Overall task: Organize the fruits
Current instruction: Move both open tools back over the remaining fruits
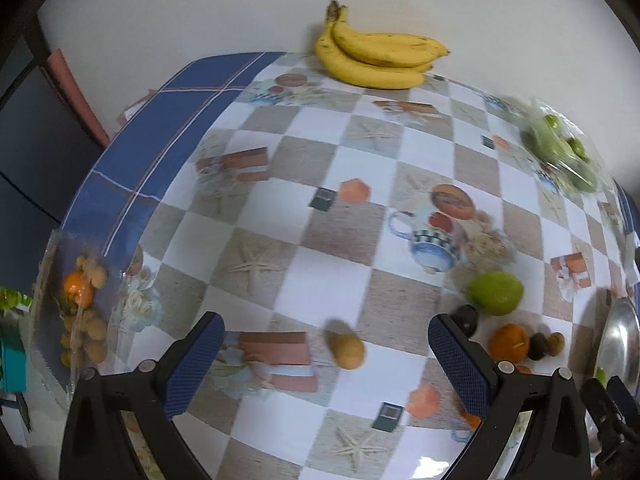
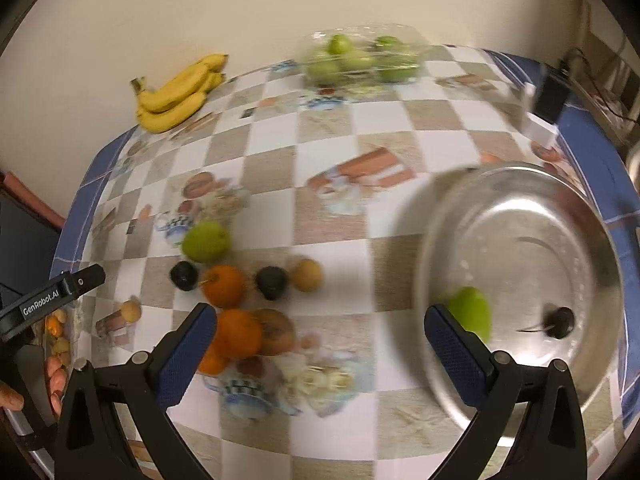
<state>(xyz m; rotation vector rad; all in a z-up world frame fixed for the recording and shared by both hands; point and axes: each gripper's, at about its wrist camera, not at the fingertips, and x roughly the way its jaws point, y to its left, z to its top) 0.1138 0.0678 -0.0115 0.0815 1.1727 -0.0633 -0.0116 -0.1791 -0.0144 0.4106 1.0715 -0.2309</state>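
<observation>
One label reads "GenRobot.AI" on the left tongs (image 2: 60, 292).

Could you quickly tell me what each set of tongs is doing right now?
Left tongs: open, holding nothing.
Right tongs: open, holding nothing.

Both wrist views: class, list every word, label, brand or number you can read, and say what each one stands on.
"GenRobot.AI": white lettering on the black body of the left hand-held gripper, seen in the right wrist view.
Green and teal packaging at the left edge of the left wrist view: too blurred to read.
Nothing else readable in either view.
</observation>
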